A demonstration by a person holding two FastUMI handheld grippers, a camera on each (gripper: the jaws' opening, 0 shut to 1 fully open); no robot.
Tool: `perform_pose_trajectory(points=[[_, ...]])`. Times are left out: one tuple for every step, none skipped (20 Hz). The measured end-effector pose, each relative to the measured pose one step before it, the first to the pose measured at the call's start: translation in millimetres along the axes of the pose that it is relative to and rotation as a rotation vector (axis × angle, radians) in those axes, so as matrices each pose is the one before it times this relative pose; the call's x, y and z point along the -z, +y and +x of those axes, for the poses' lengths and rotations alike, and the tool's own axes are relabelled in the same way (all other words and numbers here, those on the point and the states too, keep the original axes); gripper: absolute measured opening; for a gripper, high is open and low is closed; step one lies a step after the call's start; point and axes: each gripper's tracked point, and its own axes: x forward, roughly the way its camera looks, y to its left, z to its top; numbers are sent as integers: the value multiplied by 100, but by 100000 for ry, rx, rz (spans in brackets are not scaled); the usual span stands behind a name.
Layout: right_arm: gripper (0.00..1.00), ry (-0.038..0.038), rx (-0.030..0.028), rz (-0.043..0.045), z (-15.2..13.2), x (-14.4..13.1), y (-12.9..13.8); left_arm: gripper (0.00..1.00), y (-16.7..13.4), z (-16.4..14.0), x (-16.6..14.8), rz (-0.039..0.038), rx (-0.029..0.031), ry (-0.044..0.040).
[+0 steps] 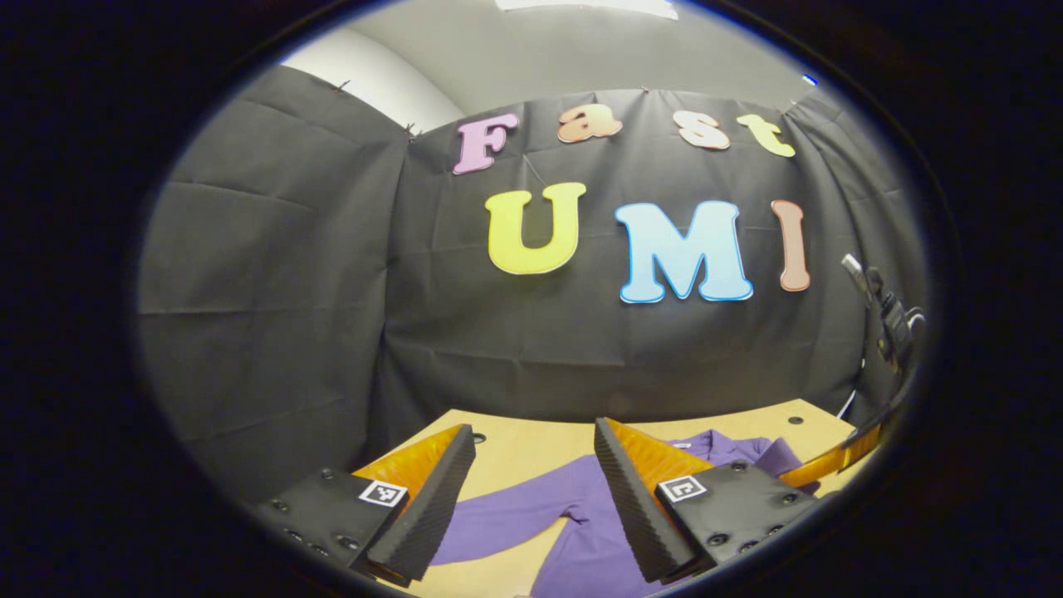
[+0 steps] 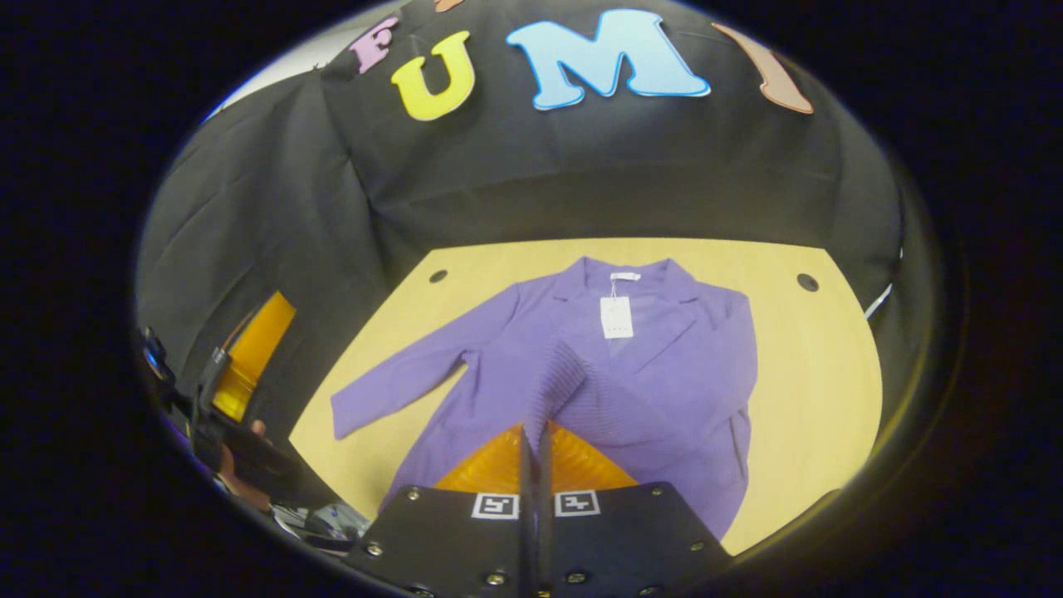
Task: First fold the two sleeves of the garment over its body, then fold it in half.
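Observation:
A purple jacket [image 2: 664,374] lies flat on the wooden table [image 2: 822,374], collar toward the back wall, with a white tag [image 2: 616,317] at the neck. One sleeve is folded across the body. Its ribbed cuff [image 2: 558,374] runs into my right gripper [image 2: 536,428], which is shut on it. The other sleeve [image 2: 407,374] stretches out over the table to the left. My left gripper [image 1: 532,432] hangs open above that sleeve [image 1: 507,511], nothing between its fingers. It also appears at the left edge as the left gripper [image 2: 249,357], held by a hand [image 2: 249,461].
Black cloth walls close the booth behind and to both sides. Small dark holes [image 2: 807,281] mark the table's far corners. Bare tabletop [image 1: 531,453] lies ahead of the left gripper. The right gripper's finger [image 1: 839,457] shows at the right edge.

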Motion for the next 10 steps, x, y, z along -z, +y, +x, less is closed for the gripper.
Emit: perform_pose_trajectory(points=[[1,2936,1355,-2288,741,986,-263,95,61,-36,46,30,-204,25],[1,1995,1463,-2280,578,760,-182,95,-53,-105,54,-118,-160,250],[2,1783,1512,-2171,552,806,-147,95,38,32,183,-200,-123,340],[2,1576,367,-1495,753,577,86,95,130,-31,200,-120,-119,524],[2,1122,94,-498,478,303,98,95,173,-29,97,-19,-213,329],[2,1026,-354,-316,530,381,238,95,180,-128,130,-33,-249,294],[2,811,-245,-7,331,204,221,95,132,61,223,-135,-177,349],[2,1083,-611,-1,349,329,322,95,44,-1,63,-219,-258,483],[3,793,-564,-99,368,257,260,95,144,47,175,-333,-247,427],[3,843,-280,-295,410,300,117,95,173,-51,259,-414,-181,543]])
